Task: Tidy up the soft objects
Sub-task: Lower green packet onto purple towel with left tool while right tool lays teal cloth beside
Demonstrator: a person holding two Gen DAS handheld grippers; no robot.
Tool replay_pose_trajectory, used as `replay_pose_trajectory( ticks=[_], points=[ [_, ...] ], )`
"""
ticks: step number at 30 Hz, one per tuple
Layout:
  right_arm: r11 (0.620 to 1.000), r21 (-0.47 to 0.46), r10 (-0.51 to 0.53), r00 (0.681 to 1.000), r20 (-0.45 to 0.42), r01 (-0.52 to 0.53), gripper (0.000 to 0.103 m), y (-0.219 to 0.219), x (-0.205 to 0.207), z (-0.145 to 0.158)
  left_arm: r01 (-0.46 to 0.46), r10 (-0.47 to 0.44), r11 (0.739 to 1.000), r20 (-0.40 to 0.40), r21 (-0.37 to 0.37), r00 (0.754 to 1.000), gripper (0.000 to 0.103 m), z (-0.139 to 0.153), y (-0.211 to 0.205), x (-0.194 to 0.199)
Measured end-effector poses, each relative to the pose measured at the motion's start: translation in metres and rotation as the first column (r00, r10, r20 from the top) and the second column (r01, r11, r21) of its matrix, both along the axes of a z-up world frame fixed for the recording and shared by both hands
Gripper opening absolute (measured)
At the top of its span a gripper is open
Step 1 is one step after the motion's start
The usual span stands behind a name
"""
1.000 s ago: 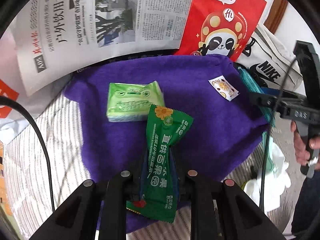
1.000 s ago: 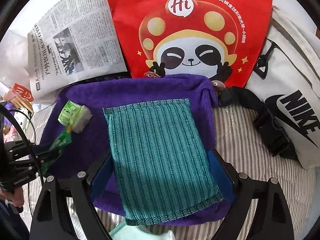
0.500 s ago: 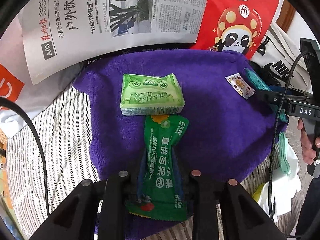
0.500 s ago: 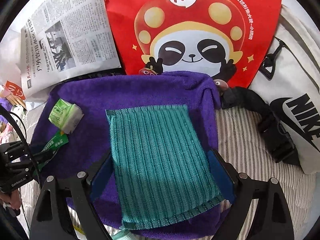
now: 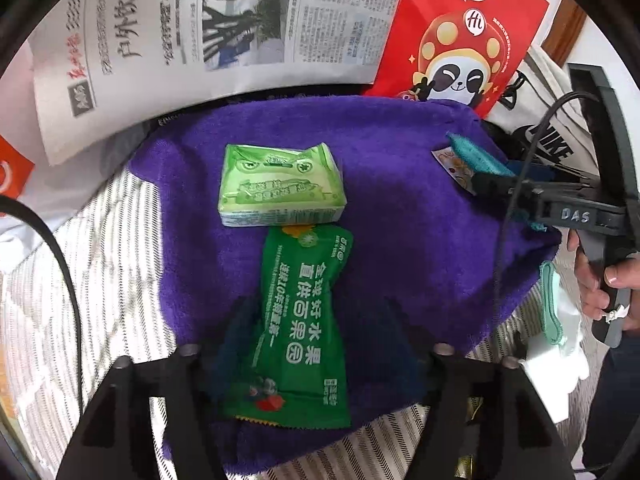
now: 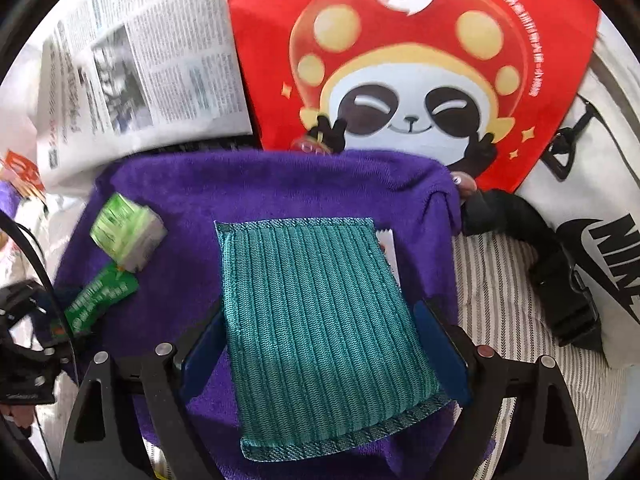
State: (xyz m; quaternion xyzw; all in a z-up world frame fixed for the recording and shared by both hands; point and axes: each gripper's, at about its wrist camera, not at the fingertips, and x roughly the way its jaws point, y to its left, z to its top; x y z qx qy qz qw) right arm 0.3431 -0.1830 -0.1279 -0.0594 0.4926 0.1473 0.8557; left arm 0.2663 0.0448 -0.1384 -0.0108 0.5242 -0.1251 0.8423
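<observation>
A purple towel point(image 5: 400, 200) lies spread on the striped sheet. On it rest a light green tissue pack point(image 5: 280, 188) and, just below it, a dark green snack packet point(image 5: 304, 312). My left gripper point(image 5: 314, 312) straddles that packet; its jaws are opening and the blurred pads stand clear of the packet's sides. My right gripper point(image 6: 320, 312) is shut on a teal knitted cloth point(image 6: 320, 312), held by its two long edges over the towel point(image 6: 280, 184). A small white sachet point(image 6: 390, 248) peeks out beside the cloth's far right corner.
A newspaper point(image 5: 200, 20) and a red panda bag point(image 6: 420, 60) lie beyond the towel. A white Nike bag point(image 6: 600, 220) with a black strap buckle point(image 6: 560, 288) sits to the right. A mint zip pouch point(image 5: 552, 304) lies off the towel's right edge, by a person's hand point(image 5: 596, 280).
The left jaws have spread apart and let go of the green packet, which now lies flat on the towel. The right gripper has brought the teal cloth over the small sachet.
</observation>
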Motion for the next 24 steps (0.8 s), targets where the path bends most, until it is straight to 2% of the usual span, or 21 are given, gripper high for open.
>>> replay_pose_trajectory(
  ticks=[1, 5, 10, 15, 24],
  points=[
    [1.000, -0.018, 0.003, 1.000, -0.006, -0.003, 0.089, 0.002, -0.001, -0.002, -0.009, 0.009, 1.000, 0.005, 0.022, 1.000, 0.069, 0.002, -0.001, -0.002],
    [0.998, -0.046, 0.049, 0.998, -0.026, -0.050, 0.089, 0.017, -0.006, -0.010, -0.014, 0.014, 0.999, 0.004, 0.035, 1.000, 0.073, 0.009, -0.001, -0.007],
    [0.995, -0.089, 0.049, 0.998, -0.049, -0.053, 0.090, 0.023, -0.003, -0.022, -0.038, 0.038, 0.997, 0.014, 0.061, 0.999, 0.075, 0.018, 0.002, -0.014],
    [0.989, -0.113, 0.085, 0.994, -0.063, -0.091, 0.090, 0.027, -0.003, -0.024, -0.056, 0.055, 0.998, 0.015, 0.041, 0.998, 0.075, 0.025, 0.008, -0.021],
    [0.991, -0.089, 0.092, 0.991, -0.099, -0.101, 0.092, 0.023, -0.014, -0.028, -0.068, 0.067, 0.997, 0.021, 0.039, 0.998, 0.075, 0.036, 0.015, -0.038]
  ],
)
